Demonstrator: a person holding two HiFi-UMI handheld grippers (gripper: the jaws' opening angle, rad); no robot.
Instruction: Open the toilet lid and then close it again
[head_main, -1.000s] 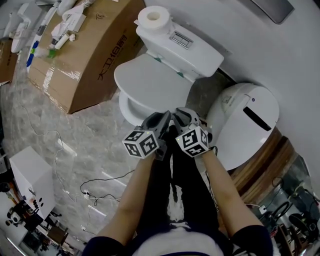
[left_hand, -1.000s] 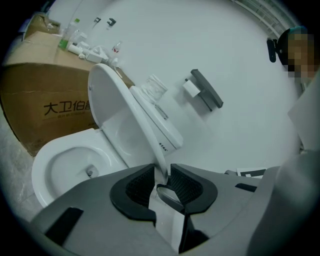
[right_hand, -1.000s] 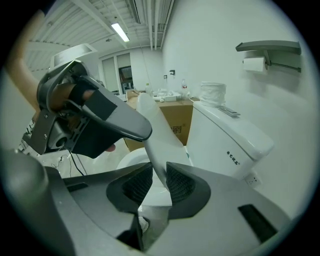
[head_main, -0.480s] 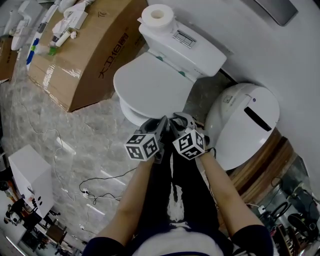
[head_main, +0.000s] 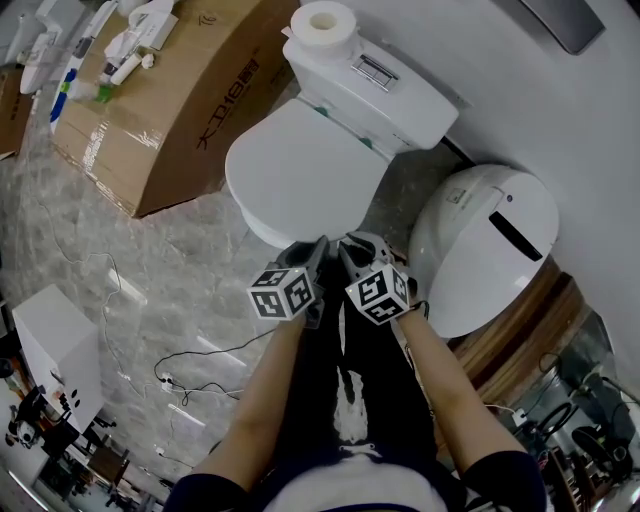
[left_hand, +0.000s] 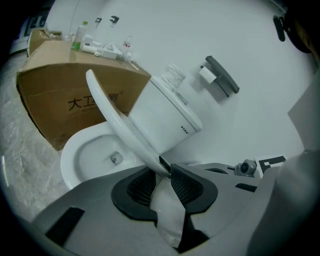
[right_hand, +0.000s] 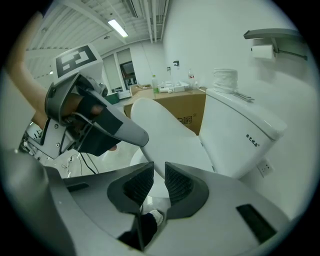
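Both grippers had sunk a little with the toilet lid (head_main: 300, 170), which stood tilted above the bowl (left_hand: 85, 155). Our left gripper (left_hand: 165, 171) clamped the lid's front rim. Just beside it, our right gripper (right_hand: 159, 167) straddled that rim, jaws narrow and closing.

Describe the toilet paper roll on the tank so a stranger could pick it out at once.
Find the white toilet beside the big cardboard box and look at the top of its tank. The toilet paper roll stands upright at the tank's box-side end; it is the only round, hollow-cored thing there, unlike the flat rectangular flush plate next to it.
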